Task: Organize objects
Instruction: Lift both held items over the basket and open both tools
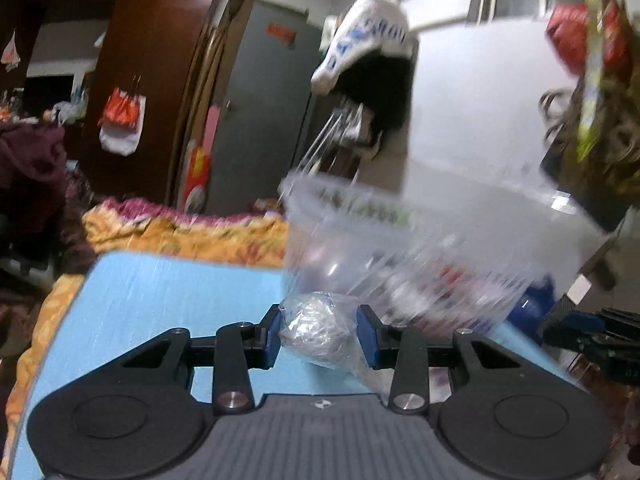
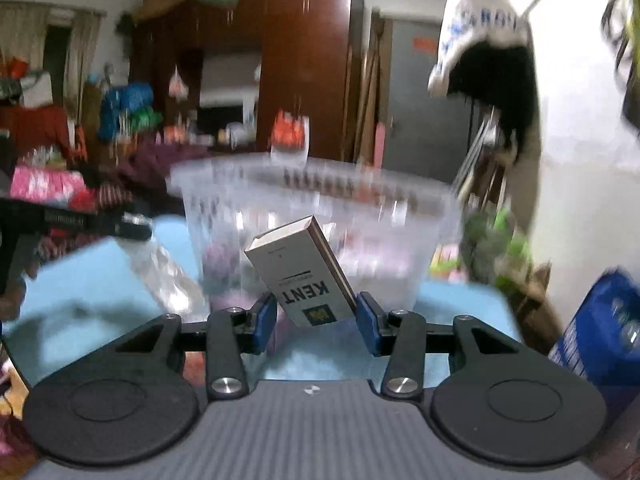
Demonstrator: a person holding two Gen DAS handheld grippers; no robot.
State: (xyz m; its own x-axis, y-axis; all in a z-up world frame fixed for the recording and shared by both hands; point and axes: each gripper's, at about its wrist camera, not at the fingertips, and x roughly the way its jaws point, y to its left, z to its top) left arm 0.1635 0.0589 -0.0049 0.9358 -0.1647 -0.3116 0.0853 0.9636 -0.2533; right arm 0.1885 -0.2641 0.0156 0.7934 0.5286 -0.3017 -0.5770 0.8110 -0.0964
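My left gripper (image 1: 319, 334) is shut on a crumpled clear plastic bag (image 1: 316, 330) holding something pale, above the light blue mat (image 1: 160, 300). A clear plastic basket (image 1: 400, 248) with several items inside stands just ahead of it, blurred. My right gripper (image 2: 316, 322) is shut on a white KENT cigarette pack (image 2: 304, 272), tilted left, in front of the same clear basket (image 2: 320, 224). The left gripper's black body shows at the left edge of the right wrist view (image 2: 60, 224), with its clear bag hanging below.
The mat lies on an orange floral bedspread (image 1: 192, 236). A blue package (image 2: 600, 332) stands at the right. A white wall (image 1: 480, 100) with a hanging cap and bags is on the right; a dark wardrobe (image 2: 304, 72) and a grey door stand behind.
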